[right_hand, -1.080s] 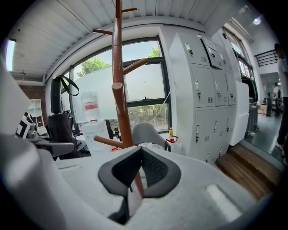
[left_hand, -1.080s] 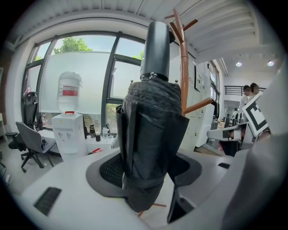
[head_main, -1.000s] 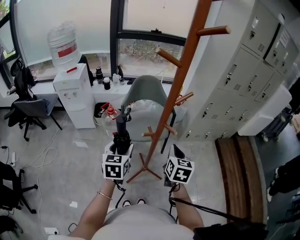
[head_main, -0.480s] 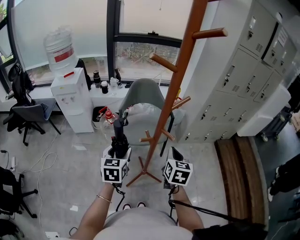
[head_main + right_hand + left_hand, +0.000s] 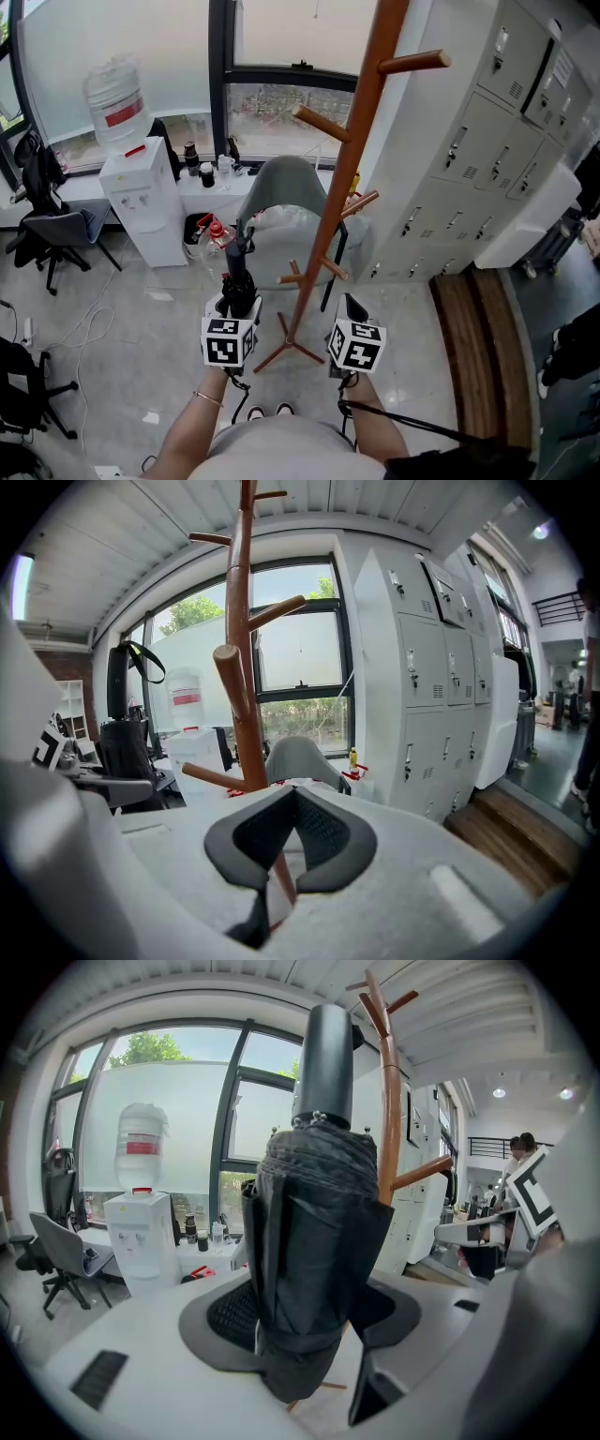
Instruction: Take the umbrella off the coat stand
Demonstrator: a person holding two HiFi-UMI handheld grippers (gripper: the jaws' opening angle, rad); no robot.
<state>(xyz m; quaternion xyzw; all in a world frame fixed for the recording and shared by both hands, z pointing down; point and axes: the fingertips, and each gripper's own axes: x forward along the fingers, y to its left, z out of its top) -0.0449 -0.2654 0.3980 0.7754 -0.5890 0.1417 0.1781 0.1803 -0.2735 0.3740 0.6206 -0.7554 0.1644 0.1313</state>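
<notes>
A folded black umbrella (image 5: 238, 270) stands upright between the jaws of my left gripper (image 5: 239, 298), clear of the coat stand (image 5: 345, 192). In the left gripper view the umbrella (image 5: 314, 1241) fills the middle, and the pads press on its lower part. The brown wooden coat stand rises just to its right, with bare pegs (image 5: 323, 124). My right gripper (image 5: 352, 309) hangs beside the stand's pole, its pads (image 5: 323, 832) meeting at the tips with nothing in them. In the right gripper view, the umbrella (image 5: 122, 719) shows at the left.
A grey chair (image 5: 292, 183) with a bag on it stands behind the coat stand. A water dispenser (image 5: 141, 192) is at the left, white lockers (image 5: 469, 159) at the right, and a wooden step (image 5: 478, 328) below them. A black office chair (image 5: 52, 225) stands far left.
The head view has shifted slightly. Both grippers and the umbrella keep their places.
</notes>
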